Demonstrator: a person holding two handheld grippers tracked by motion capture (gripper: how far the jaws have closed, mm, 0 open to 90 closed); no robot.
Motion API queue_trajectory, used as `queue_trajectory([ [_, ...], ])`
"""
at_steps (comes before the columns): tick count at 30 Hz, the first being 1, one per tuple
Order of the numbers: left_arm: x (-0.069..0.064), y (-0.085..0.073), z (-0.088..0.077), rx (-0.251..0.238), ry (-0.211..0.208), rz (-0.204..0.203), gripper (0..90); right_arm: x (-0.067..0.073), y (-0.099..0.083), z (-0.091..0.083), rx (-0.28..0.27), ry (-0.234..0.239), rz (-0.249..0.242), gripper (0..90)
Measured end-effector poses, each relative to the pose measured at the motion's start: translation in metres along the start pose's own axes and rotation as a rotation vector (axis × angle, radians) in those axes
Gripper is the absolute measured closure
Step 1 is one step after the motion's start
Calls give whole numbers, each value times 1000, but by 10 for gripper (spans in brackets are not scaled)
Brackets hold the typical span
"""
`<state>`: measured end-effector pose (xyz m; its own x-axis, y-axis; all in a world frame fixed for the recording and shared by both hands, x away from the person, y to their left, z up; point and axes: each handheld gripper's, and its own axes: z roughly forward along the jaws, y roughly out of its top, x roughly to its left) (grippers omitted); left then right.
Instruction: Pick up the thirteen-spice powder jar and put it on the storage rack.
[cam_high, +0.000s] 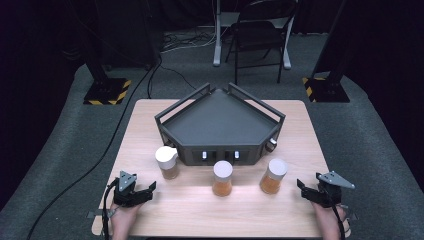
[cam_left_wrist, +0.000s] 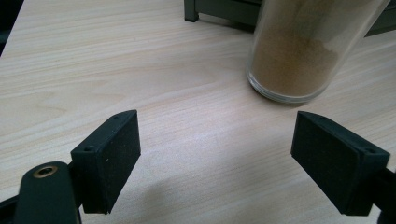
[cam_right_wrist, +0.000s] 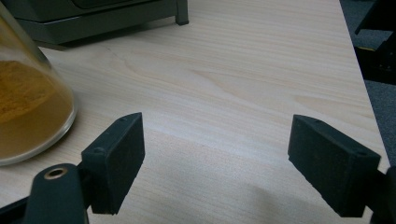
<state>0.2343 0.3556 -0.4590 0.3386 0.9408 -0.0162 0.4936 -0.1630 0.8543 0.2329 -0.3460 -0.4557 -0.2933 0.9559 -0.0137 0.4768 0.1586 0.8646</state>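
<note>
My left gripper (cam_high: 150, 188) and right gripper (cam_high: 301, 186) rest near the table's (cam_high: 200, 215) front edge, jaws apart, holding nothing. Just beyond stand three jars (cam_high: 222, 178) of powder, then the dark tray (cam_high: 220, 120).

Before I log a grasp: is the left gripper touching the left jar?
Apart. The left gripper view shows bare table between the open left gripper and the left jar.

Your left claw (cam_high: 148, 189) and right claw (cam_high: 303, 189) both sit low near the counter's near edge, well apart, pointing inward toward each other, each with jaws spread and nothing between them.
</note>
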Motion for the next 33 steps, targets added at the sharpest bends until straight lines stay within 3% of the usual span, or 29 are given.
queue_trajectory([
  [33, 7, -4, 0, -29, -40, -18, 106, 0, 1, 1, 2, -1, -2, 183],
])
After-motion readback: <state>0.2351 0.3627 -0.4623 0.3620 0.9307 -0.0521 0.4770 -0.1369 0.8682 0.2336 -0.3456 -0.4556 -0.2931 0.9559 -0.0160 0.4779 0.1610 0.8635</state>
